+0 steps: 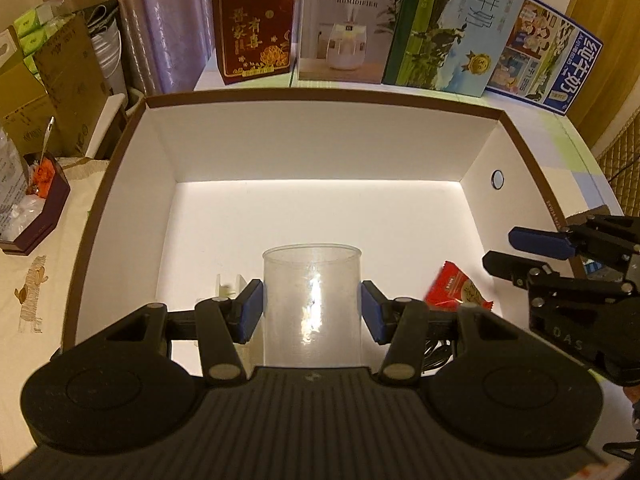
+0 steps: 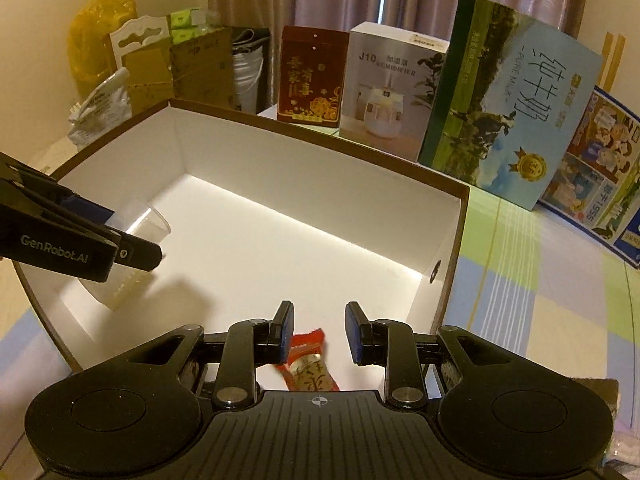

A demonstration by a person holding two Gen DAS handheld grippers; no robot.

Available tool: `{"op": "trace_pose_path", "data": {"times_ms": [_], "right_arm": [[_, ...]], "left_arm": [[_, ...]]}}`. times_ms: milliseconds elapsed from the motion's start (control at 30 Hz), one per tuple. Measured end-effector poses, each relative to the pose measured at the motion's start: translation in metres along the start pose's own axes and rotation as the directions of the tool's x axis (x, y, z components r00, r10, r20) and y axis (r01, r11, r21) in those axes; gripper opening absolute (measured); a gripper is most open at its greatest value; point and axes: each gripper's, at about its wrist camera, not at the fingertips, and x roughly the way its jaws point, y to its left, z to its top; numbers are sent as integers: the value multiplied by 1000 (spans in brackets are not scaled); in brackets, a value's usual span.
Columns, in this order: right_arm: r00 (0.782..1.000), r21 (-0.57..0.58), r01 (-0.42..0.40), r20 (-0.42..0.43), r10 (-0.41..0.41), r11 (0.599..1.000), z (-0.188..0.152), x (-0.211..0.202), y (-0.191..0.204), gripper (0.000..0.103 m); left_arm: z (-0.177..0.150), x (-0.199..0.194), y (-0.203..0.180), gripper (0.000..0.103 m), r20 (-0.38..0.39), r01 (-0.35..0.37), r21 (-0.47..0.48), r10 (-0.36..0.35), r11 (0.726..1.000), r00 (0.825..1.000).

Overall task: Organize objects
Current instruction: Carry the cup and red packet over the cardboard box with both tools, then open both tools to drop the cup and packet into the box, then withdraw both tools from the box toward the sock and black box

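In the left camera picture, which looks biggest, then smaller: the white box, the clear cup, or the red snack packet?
1. White box, largest.
2. Clear cup, though it sits close to the camera, in the left gripper.
3. Red snack packet, smallest, partly hidden.

My left gripper (image 1: 312, 312) is matte black plastic, with a ribbed plate flanked by two round discs, angular link arms with silver pivot pins, and flat blue pads (image 1: 252, 312) on its fingers. My right gripper (image 2: 318, 334) is built the same, with a small white crosshair mark at the front edge of its ribbed plate and blue pads (image 2: 354, 330). Seen from the side, each tong body carries pale lettering, "GenRobot.AI" on the left one and "DAS" on the right.
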Motion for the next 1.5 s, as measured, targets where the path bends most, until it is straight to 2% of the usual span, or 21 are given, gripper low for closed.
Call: {"op": "trace_pose_path", "data": {"times_ms": [367, 467, 567, 633, 767, 833, 1500], "right_arm": [[1000, 31, -25, 5, 24, 999, 2, -2, -4, 39], [999, 39, -32, 6, 32, 999, 2, -3, -4, 44], [999, 46, -40, 16, 39, 998, 2, -6, -4, 57], [999, 52, -48, 22, 47, 997, 2, -9, -4, 64], [998, 54, -58, 29, 56, 997, 1, -14, -3, 72], [998, 55, -60, 30, 59, 997, 1, -16, -2, 75], [995, 88, -96, 48, 92, 991, -7, -50, 3, 88]], "left_arm": [[-2, 24, 1, 47, -86, -6, -13, 4, 1000, 996], [-3, 27, 1, 52, -96, -8, -5, 8, 1000, 995], [-5, 27, 1, 55, -106, -6, 1, 6, 1000, 994], [-6, 25, 0, 66, -103, -8, 7, 9, 1000, 995], [-8, 16, -1, 75, -77, -17, 24, 19, 1000, 997], [-8, 10, 0, 77, -66, -21, 27, 23, 999, 998], [-19, -37, 0, 81, 9, -36, -14, 36, 999, 999]]}}
